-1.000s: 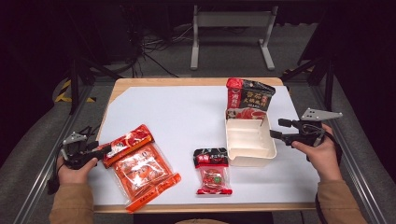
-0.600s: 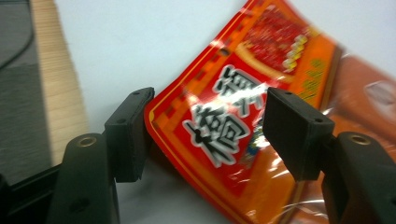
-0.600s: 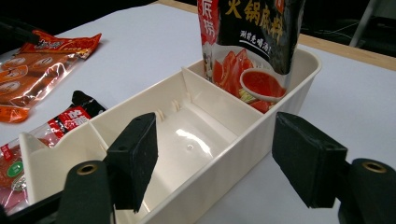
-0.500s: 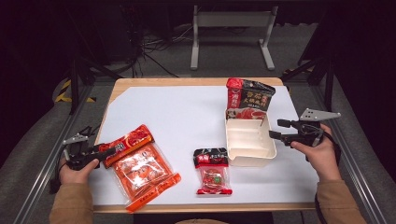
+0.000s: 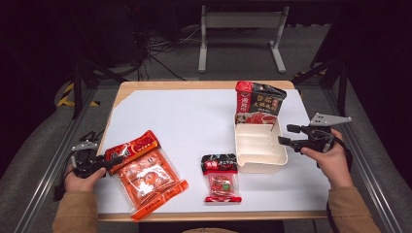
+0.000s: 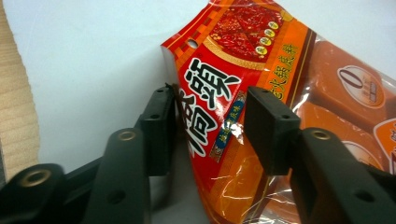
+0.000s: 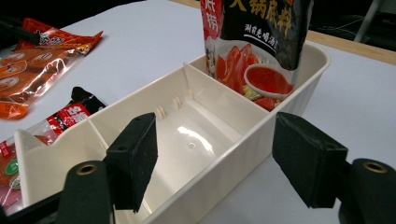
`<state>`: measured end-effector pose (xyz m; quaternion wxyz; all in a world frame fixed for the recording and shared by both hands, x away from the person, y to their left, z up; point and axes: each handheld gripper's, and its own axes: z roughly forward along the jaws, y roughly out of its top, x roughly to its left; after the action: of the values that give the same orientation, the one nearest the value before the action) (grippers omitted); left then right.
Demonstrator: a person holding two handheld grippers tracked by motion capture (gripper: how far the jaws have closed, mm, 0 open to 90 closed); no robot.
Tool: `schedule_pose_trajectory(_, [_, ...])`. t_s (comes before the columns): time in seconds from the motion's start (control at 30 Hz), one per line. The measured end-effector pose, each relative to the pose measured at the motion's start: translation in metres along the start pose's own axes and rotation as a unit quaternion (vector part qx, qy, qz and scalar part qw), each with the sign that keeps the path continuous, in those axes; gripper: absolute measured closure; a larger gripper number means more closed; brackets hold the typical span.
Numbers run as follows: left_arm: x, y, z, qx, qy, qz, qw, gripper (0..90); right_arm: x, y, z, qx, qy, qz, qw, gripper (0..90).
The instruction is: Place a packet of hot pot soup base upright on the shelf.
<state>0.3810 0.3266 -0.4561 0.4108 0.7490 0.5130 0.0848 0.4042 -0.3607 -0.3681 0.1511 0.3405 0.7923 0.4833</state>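
A large orange-red sauce packet [image 5: 145,174] lies at the table's front left, its red header [image 6: 219,93] raised between the jaws of my left gripper [image 5: 114,160] [image 6: 210,112]. Those jaws have just been closing. One pad touches the header's edge, the other stands off it with a gap, so it is open. My right gripper [image 5: 286,135] [image 7: 217,156] is open and straddles the near long wall of a cream divided tray [image 5: 260,167] [image 7: 224,158], pads clear of it. A black and red pouch [image 5: 260,99] [image 7: 257,37] stands in the tray's far compartment.
A small black-topped packet [image 5: 221,177] [image 7: 70,114] lies flat just left of the tray near the front edge. A white sheet [image 5: 184,116] covers the wooden table. Metal rails run along both sides, and a stand's legs sit on the floor beyond.
The left gripper's jaws have narrowed around the packet's red header, which now stands up between them. The right gripper and the tray have not moved.
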Motion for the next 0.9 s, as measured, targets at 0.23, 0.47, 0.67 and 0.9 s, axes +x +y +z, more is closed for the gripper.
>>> schedule_pose_trajectory(0.23, [0.0003, -0.0005, 0.0026, 0.007, -0.007, -0.006, 0.9999, 72.6, -0.0004, -0.0003, 0.0011, 0.002, -0.002, -0.001, 1.0000, 32.0])
schedule_pose_trajectory(0.47, [0.0000, 0.0002, 0.0008, 0.008, -0.019, -0.016, 0.9997, 89.4, 0.0009, 0.0006, 0.0015, 0.001, 0.000, -0.001, 1.0000, 32.2])
schedule_pose_trajectory(0.67, [-0.0029, 0.0013, -0.0005, 0.007, -0.014, -0.017, 0.9997, 90.0, 0.0005, 0.0007, -0.0002, -0.002, 0.000, 0.002, 1.0000, 34.9])
schedule_pose_trajectory(0.9, [-0.0035, 0.0022, -0.0033, 0.000, -0.013, -0.018, 0.9998, 90.0, 0.0001, 0.0014, -0.0029, -0.005, -0.002, 0.009, 0.9999, 38.2])
